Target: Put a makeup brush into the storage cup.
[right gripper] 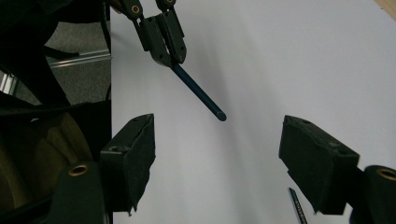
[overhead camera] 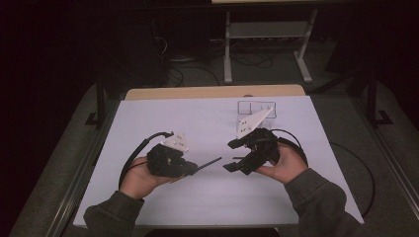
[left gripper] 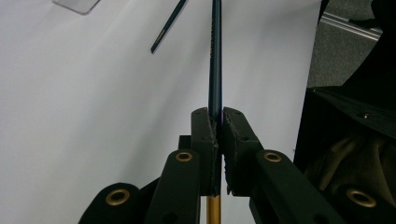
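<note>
High view: dark pencil (overhead camera: 210, 163) clamped in left hand-held gripper (overhead camera: 193, 169), tip outward.

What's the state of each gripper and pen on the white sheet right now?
Left gripper: shut on the slim dark blue pen.
Slim dark blue pen: clamped, sticks out past the jaws, free end pointed toward the right gripper.
Right gripper: jaws wide open, nothing between them.
Second dark thin pen: lies loose on the white sheet, apart from both grippers.
</note>
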Demonstrator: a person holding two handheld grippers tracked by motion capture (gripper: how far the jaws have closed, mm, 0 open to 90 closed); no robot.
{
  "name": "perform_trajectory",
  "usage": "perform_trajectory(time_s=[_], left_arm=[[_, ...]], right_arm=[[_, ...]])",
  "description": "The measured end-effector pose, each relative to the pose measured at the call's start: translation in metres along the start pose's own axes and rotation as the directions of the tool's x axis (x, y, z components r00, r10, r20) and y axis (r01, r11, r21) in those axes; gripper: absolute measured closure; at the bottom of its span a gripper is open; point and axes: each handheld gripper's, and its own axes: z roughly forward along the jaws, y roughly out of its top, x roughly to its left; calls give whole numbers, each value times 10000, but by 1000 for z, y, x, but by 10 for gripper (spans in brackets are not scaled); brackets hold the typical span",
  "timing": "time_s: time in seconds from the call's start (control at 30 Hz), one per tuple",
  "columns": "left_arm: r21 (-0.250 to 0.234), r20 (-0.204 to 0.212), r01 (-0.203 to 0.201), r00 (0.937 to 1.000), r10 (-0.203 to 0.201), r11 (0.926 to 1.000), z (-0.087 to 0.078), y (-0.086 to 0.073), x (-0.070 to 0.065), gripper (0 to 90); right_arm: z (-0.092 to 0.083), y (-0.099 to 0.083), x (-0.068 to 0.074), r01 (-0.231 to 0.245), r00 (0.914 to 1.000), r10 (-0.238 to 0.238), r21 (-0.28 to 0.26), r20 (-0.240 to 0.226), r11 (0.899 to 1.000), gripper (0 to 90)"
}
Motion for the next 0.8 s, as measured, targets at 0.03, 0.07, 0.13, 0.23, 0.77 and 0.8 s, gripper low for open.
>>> perform_trajectory(time_s=[0.03,0.07,0.13,0.23,0.77,0.8], left_arm=[[8,13,-36,10000,36,10000,0,1,0,837],[14,44,-43,10000,43,10000,1,2,-1,837],[25,47,-105,9999,105,9999,1,2,-2,837],[9,98,-149,9998,149,9999,2,4,-3,837],[99,208,-372,9991,370,9993,6,9,-7,837],[86,220,-363,9991,361,9993,6,9,-8,837]], right_arm=[[0,0,0,0,10000,0,0,0,10000,263],[0,0,0,74,10000,-74,15,4,10000,264],[1,0,0,67,10000,-67,23,-22,10000,265],[1,1,1,61,10000,-61,29,-76,10000,266],[6,4,2,296,9992,-289,255,-277,9992,281],[7,5,3,302,9991,-291,323,-317,9990,286]])
